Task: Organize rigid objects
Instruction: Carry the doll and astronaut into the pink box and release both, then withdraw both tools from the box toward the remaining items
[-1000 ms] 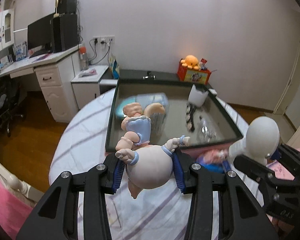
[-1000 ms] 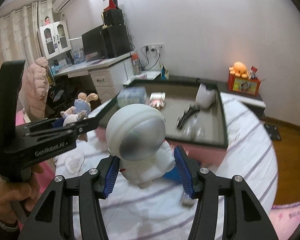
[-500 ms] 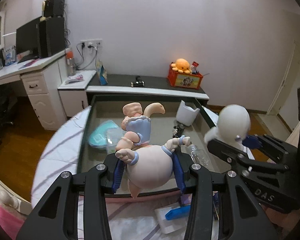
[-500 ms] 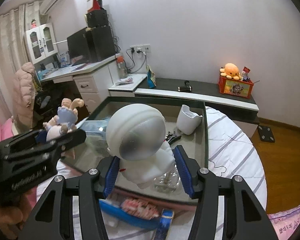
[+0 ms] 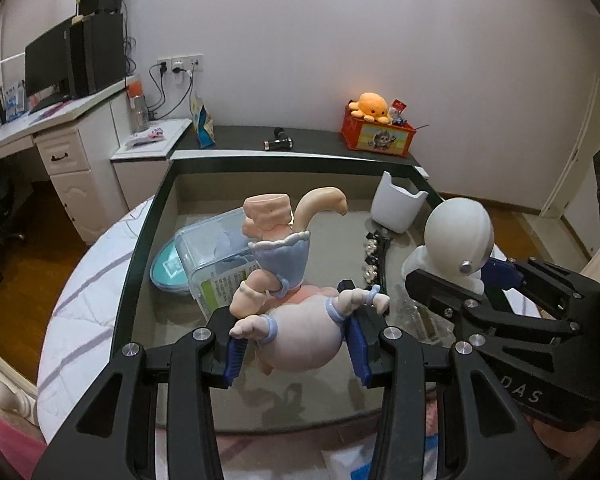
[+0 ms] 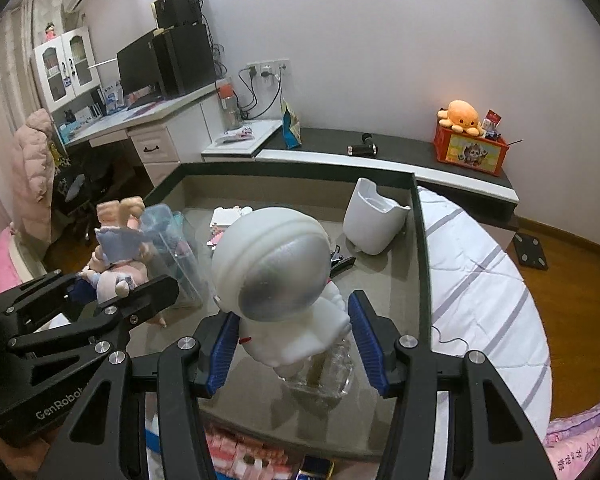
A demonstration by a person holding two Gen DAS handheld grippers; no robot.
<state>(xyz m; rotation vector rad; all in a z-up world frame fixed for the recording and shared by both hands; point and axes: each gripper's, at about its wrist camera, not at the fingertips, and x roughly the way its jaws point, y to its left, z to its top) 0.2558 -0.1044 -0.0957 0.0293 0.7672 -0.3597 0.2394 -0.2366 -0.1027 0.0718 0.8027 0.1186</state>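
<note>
My left gripper (image 5: 296,350) is shut on a pink doll figure (image 5: 296,320) in a pale blue dress, held above the near part of a dark-rimmed storage box (image 5: 140,248). In the right wrist view my right gripper (image 6: 296,346) is shut on a white astronaut figure (image 6: 276,276) with a silver visor, also over the box (image 6: 420,264). Each gripper shows in the other's view: the right one with the astronaut (image 5: 456,240) at the right, the left one with the doll (image 6: 116,248) at the left.
Inside the box lie a clear plastic container (image 5: 212,256), a teal lid (image 5: 168,272), a white cup (image 6: 374,216), a clear bottle (image 6: 324,376) and small dark items. The box rests on a striped bedspread (image 6: 476,288). A dark shelf behind holds an orange toy crate (image 5: 376,136).
Both grippers moved forward with their figures, from over the bedspread to above the inside of the box. The box now fills the lower part of both views. Neither grip changed.
</note>
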